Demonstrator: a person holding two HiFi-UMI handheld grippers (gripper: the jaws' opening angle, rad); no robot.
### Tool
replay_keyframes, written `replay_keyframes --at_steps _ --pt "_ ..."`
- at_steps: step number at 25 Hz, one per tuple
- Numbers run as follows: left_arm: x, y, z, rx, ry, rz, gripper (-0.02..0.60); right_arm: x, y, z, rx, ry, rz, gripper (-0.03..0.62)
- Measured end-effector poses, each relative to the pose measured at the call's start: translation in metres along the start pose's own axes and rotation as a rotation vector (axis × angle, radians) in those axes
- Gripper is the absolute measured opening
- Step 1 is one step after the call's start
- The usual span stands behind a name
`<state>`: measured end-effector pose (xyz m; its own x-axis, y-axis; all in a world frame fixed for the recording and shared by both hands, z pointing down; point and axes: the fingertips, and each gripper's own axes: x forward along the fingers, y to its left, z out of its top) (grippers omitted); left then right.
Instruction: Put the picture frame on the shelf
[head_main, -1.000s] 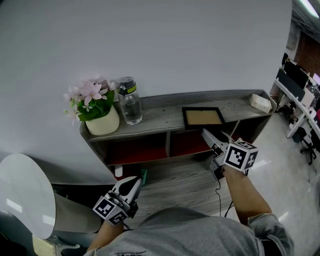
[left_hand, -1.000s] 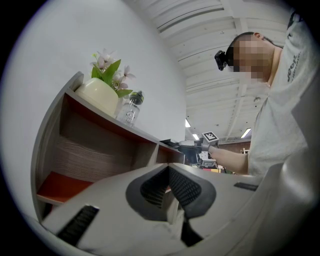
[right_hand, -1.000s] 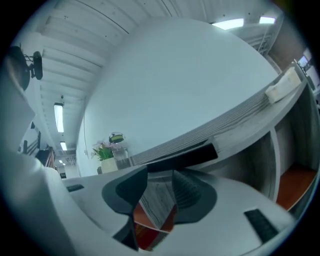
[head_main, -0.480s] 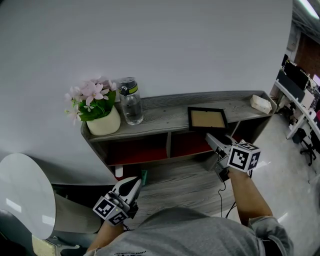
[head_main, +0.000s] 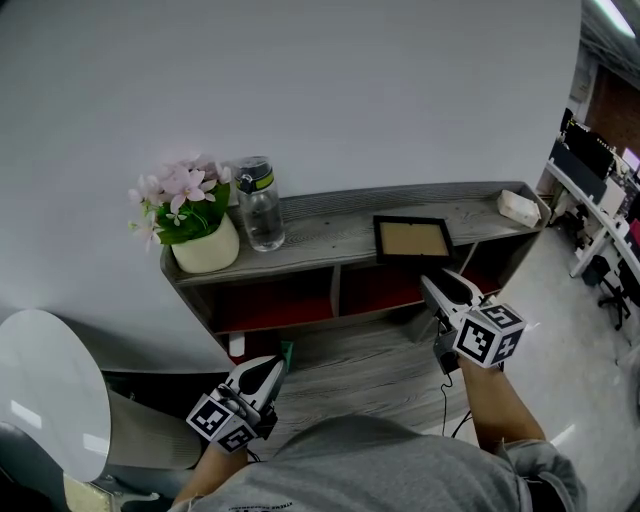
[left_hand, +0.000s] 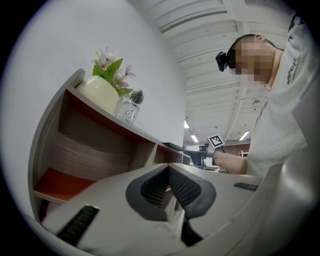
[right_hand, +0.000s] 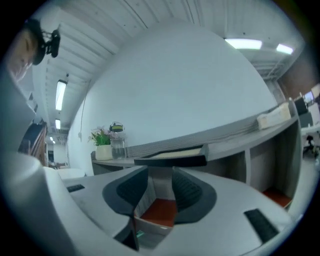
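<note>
Grey-padded and set apart, the jaws of the right gripper (right_hand: 160, 175) have just been drawn a little closer together, yet nothing is held between them. Through the gap only an upright divider and a red compartment floor of the shelf (right_hand: 235, 135) are seen. In the head view this right gripper (head_main: 440, 285) is held in front of the shelf (head_main: 320, 235), pointed toward its right half and clear of everything on it.

Just beyond the tips, the picture frame (head_main: 412, 239) is laid flat on the shelf's top board, near the front edge and over the right-hand compartment. Its black border and tan inner panel are turned upward. From the right gripper view the picture frame (right_hand: 172, 157) is seen edge-on, directly above the jaws.

The left gripper (left_hand: 167, 167) is clenched, its pads met at the tips with nothing caught between them. In the head view the left gripper (head_main: 272, 365) is held low by the person's body, over the grey wood floor (head_main: 370, 365) and well apart from the frame.

Farther out, a cream flower pot (head_main: 205, 245) with pink blossoms and a clear water bottle (head_main: 260, 205) are placed side by side at the shelf's left end. A small white box (head_main: 520, 207) is set at the right end. A round white table (head_main: 45, 385) is seen at the lower left.
</note>
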<state>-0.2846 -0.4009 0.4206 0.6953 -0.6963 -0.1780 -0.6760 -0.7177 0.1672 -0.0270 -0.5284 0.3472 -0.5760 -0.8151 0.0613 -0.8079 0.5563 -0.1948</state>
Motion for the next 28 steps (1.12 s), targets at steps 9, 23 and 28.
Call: replay_keyframes --at_steps 9,23,28 --pt "-0.001 -0.004 0.000 0.000 0.001 -0.011 0.008 0.009 0.004 0.015 -0.211 -0.057 -0.079 0.086" --pt "-0.013 -0.001 0.001 0.003 0.001 0.012 0.008 0.024 -0.005 0.016 -0.242 -0.044 -0.102 0.083" --pt "-0.015 -0.003 0.001 0.004 0.003 0.016 0.008 0.027 -0.007 0.017 -0.236 -0.041 -0.104 0.083"
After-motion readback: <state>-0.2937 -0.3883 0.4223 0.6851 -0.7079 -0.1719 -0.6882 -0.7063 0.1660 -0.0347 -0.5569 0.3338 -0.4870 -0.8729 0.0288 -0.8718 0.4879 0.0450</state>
